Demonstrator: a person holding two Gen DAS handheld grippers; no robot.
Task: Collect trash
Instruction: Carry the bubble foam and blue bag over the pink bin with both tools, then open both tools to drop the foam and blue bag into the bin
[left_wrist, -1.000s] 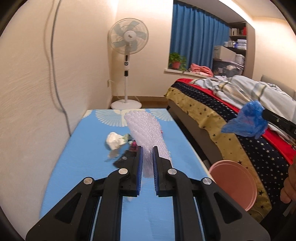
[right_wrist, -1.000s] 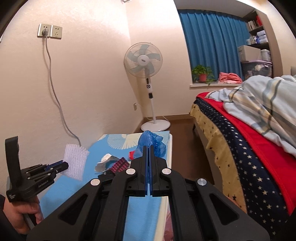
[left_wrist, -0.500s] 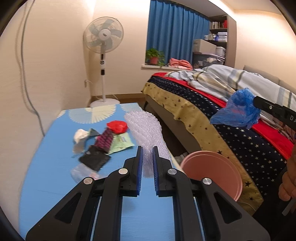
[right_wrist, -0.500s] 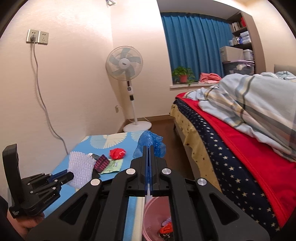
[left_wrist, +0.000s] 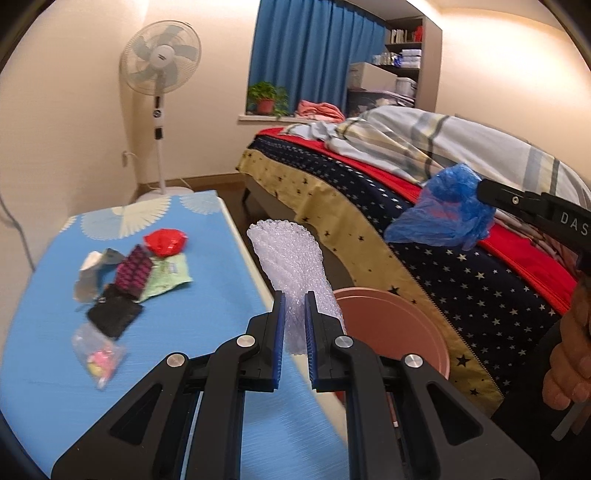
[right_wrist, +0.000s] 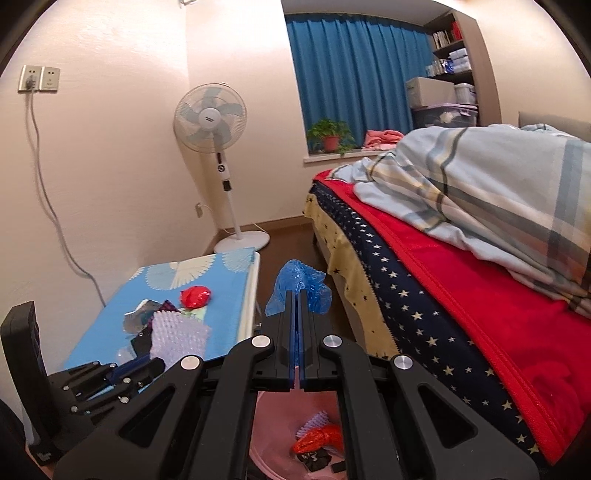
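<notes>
— Left claw (left_wrist: 294, 321)?
— Clamping a clear bubble-wrap sheet (left_wrist: 291, 266) beside the round pink plastic bin (left_wrist: 417, 332).
— Right claw (right_wrist: 297, 314)?
— Pinching a crumpled blue plastic bag (right_wrist: 299, 286) above that bin, past the blue-clothed surface (right_wrist: 221, 291).

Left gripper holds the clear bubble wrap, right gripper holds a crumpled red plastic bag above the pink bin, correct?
Not quite: the right gripper is shut on a crumpled blue plastic bag, not red, as the right wrist view shows. The left gripper does hold the clear bubble wrap, by the pink bin.
</notes>
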